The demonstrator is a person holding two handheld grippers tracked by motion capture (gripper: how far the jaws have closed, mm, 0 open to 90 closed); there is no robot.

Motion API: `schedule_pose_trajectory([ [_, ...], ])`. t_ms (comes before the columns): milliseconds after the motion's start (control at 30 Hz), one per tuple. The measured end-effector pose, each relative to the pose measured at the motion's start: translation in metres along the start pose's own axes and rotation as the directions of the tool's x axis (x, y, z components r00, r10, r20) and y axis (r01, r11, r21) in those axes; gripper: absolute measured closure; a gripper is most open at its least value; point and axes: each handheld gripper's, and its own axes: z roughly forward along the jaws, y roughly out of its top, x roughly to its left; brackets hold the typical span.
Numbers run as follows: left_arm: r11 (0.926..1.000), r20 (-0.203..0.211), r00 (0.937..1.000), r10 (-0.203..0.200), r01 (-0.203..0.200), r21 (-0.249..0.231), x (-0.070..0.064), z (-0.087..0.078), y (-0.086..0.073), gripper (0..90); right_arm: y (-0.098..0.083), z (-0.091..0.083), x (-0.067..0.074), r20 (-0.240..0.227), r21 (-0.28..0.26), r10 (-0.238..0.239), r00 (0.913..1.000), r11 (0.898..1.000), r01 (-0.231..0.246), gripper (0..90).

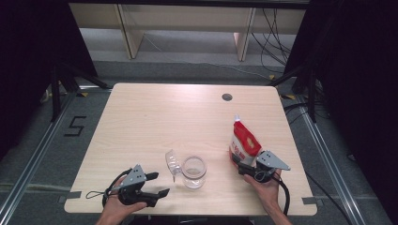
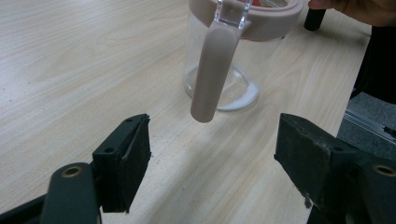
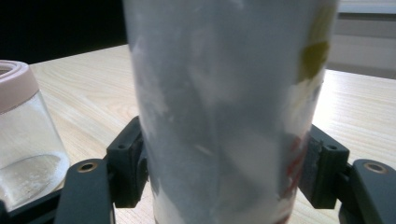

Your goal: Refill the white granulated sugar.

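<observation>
I hold my right gripper [image 1: 241, 165] near the right end of the table's [image 1: 155, 117] front edge, its jaws either side of the red and white pouch [image 1: 243, 140]. In the right gripper view the pouch [image 3: 224, 116] stands upright between the pads; they sit right against its sides, but I cannot tell whether they press on it. The glass jar [image 1: 194, 172] stands just left of it, close to the front edge at mid-table, a little white powder on its bottom and its clear lid [image 1: 172, 163] hanging open on the left. My left gripper [image 1: 157, 184] rests near the front left corner, jaws spread wide with nothing between them, pointing at the jar [image 2: 238, 56].
</observation>
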Motion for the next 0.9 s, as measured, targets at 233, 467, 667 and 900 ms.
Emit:
schedule_pose_trajectory([
  [233,1.0000,0.000,1.0000,0.006,-0.006,0.006,0.0004,-0.0003,0.0000,25.9,0.0000,0.0003,0.0003,-0.003,-0.004,0.004,1.0000,1.000,-0.004,32.4],
  [467,1.0000,0.001,1.0000,0.004,-0.004,0.003,0.0001,-0.0001,0.0000,25.9,0.0002,0.0018,-0.0034,0.011,-0.006,-0.030,0.9995,1.000,0.031,34.4],
  [667,0.9999,0.002,1.0000,-0.002,0.002,-0.010,0.0004,0.0004,-0.0005,25.9,-0.0003,0.0033,-0.0033,-0.009,-0.041,-0.005,0.9999,0.999,0.005,37.3],
  [900,1.0000,-0.006,1.0000,0.004,-0.004,0.002,-0.0002,-0.0009,0.0002,26.0,-0.0001,0.0030,-0.0034,-0.005,-0.039,-0.004,1.0000,0.999,0.003,39.1],
])
